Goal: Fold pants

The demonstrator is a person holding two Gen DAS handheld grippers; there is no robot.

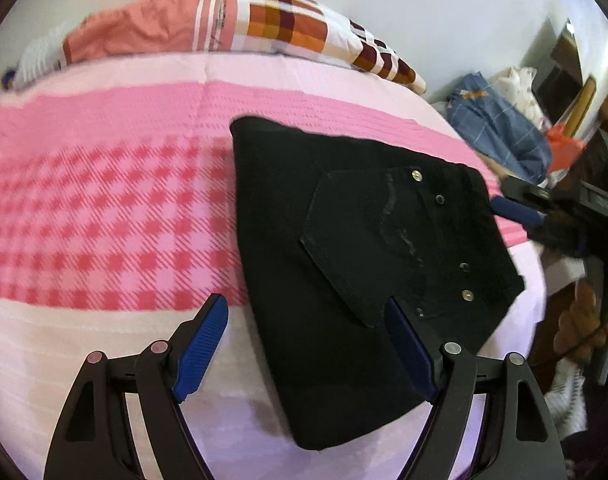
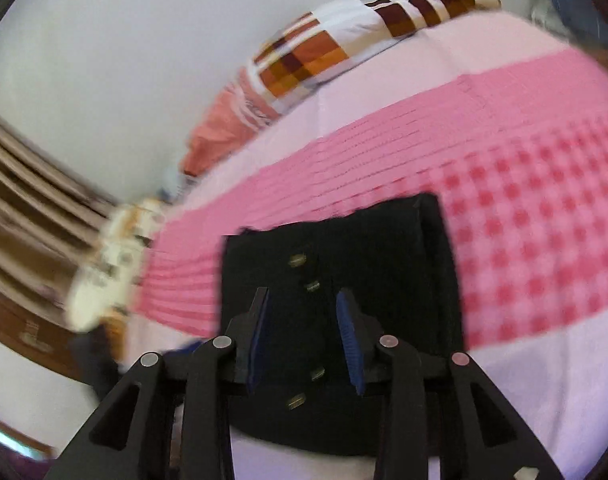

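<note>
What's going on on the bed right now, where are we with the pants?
The black pants lie folded into a compact bundle on the pink checked bedspread, back pocket and rivets facing up. The left gripper hovers open over the near edge, gripping nothing. The right gripper is open at the other side, holding nothing. The fold looks essentially done.

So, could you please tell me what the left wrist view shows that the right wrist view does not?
Only the left wrist view shows the stitched back pocket on the folded black pants, the blue plaid cloth heap beside the bed, and the right claw at the pants' far edge. Only the right wrist view shows the brown striped surface at the left and the right claw open over the pants' metal buttons. Both show the pants, the pink checked bedspread and the orange-brown checked pillow.
</note>
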